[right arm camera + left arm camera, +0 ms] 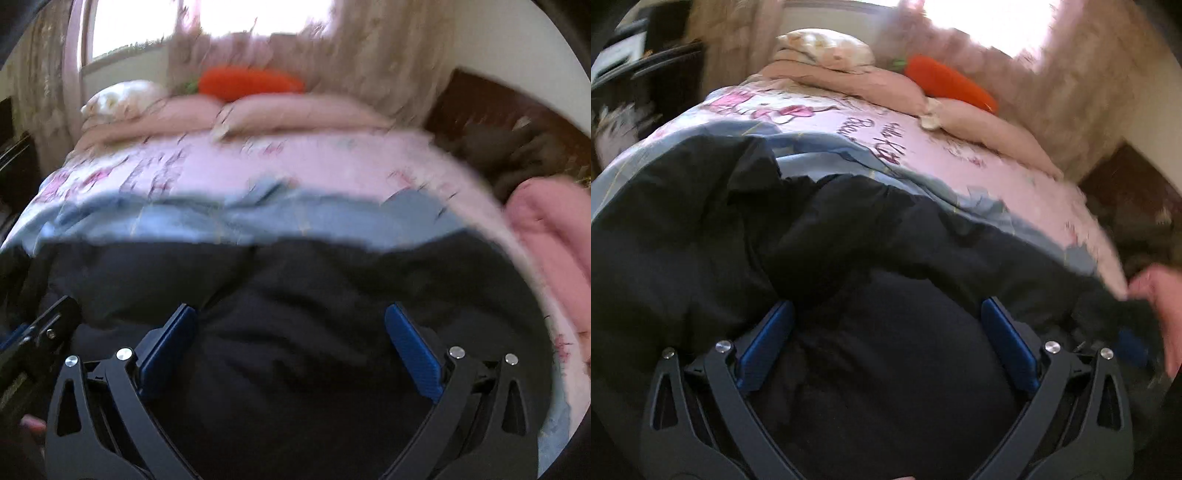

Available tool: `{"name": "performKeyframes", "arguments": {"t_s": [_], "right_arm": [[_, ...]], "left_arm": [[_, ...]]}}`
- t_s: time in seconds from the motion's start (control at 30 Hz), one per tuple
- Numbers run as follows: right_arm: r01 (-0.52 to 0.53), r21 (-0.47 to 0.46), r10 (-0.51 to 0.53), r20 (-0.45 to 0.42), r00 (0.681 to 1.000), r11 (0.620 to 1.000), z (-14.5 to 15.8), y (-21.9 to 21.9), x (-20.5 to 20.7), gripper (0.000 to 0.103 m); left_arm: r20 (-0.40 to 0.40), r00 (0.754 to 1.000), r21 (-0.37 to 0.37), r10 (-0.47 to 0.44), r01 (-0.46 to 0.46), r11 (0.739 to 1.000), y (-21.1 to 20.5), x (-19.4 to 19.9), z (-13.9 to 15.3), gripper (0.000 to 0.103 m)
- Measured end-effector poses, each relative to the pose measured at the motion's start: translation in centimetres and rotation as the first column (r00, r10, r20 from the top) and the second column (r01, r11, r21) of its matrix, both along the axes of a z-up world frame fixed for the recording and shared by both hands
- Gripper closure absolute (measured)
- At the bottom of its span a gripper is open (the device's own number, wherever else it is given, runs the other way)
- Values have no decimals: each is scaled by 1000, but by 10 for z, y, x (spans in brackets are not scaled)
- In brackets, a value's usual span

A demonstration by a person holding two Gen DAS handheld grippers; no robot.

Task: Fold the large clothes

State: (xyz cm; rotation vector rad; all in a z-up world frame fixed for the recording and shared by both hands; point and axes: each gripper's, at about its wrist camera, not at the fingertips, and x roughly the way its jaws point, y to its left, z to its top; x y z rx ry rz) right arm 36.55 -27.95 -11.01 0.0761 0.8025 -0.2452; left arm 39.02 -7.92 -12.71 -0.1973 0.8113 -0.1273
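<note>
Blue-padded fingers of the left gripper (886,314) stand wide apart, holding nothing, directly over the dark garment (849,240); the right gripper (291,317) likewise gapes wide and empty above the same cloth. That large garment, black or deep navy, lies spread along the near edge of the bed (1015,173), its far hem running across the blue band of the quilt (258,218), with one rumpled flap raised toward the near left corner. It looks thick, matte and softly puffed, perhaps a padded coat, so it will probably resist sharp creases and spring back. A judgement on the step: both grippers seem to be settling in to take hold, and it would serve to pinch a full edge or seam at matching points on each side, lift evenly, and lay the fold flat before letting go. A hand (1160,306) shows at the right of the left view. Farther off, at the bed's far edge, pale pink pillows (886,88) carry a plush orange carrot (953,83); a pink blanket (546,236) sits beyond the right edge. Motion blur hides finer texture.
</note>
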Motion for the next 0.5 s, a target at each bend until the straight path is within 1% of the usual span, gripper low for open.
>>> {"name": "performKeyframes", "arguments": {"t_s": [0.03, 0.1, 0.13, 0.17, 0.2, 0.23, 0.27, 0.3, 0.33, 0.37, 0.4, 0.43, 0.47, 0.5], "right_arm": [[-7, 7, 7, 2, 1000, 1000, -1, -4, 2, 1], [-36, -34, 35, -20, 999, 999, -4, -14, 10, 1], [-51, -60, 50, -26, 998, 997, -5, -20, 12, 1], [-50, -75, 48, -24, 999, 996, -6, -32, 12, 1], [-35, -65, 34, -16, 999, 997, -6, -46, 12, 1], [-37, -4, 37, 2, 999, 999, -8, -67, 10, 1], [-41, 34, 40, 14, 999, 999, -9, -81, 7, 1], [-44, 50, 42, 32, 999, 998, -9, -94, 4, 1], [-36, 27, 35, 43, 998, 999, -9, -101, 0, 1], [-21, -12, 21, 54, 998, 1000, -10, -110, -3, 1], [-17, 5, 17, 71, 997, 1000, -11, -121, -7, 1], [-20, 37, 17, 82, 997, 999, -13, -129, -8, 1], [33, 38, -36, 82, 996, 999, -16, -139, -12, 1], [122, 43, -125, 85, 988, 992, -19, -153, -17, 1]], "left_arm": [[12, 1000, 44, -22, 21, 999, -1, 2, 0, 2], [12, 999, 119, -52, 50, 992, 2, 12, 0, 2], [17, 998, 180, -59, 55, 982, 9, 21, 0, 2], [30, 998, 227, -50, 42, 973, 17, 29, -1, 2], [45, 998, 248, -41, 29, 968, 28, 30, 0, 2], [68, 997, 228, -35, 19, 974, 47, 33, 1, 2], [92, 995, 199, -28, 9, 980, 62, 33, 3, 2], [129, 991, 199, 19, -44, 979, 83, 32, 5, 2], [150, 986, 209, 65, -96, 973, 101, 31, 6, 2], [149, 978, 200, 147, -175, 964, 124, 33, 3, 2], [126, 975, 151, 183, -201, 968, 142, 35, 0, 2], [70, 978, 39, 194, -197, 980, 168, 36, -10, 2], [44, 982, -2, 185, -185, 983, 178, 36, -17, 2], [40, 985, -4, 170, -170, 985, 182, 35, -21, 2]]}}
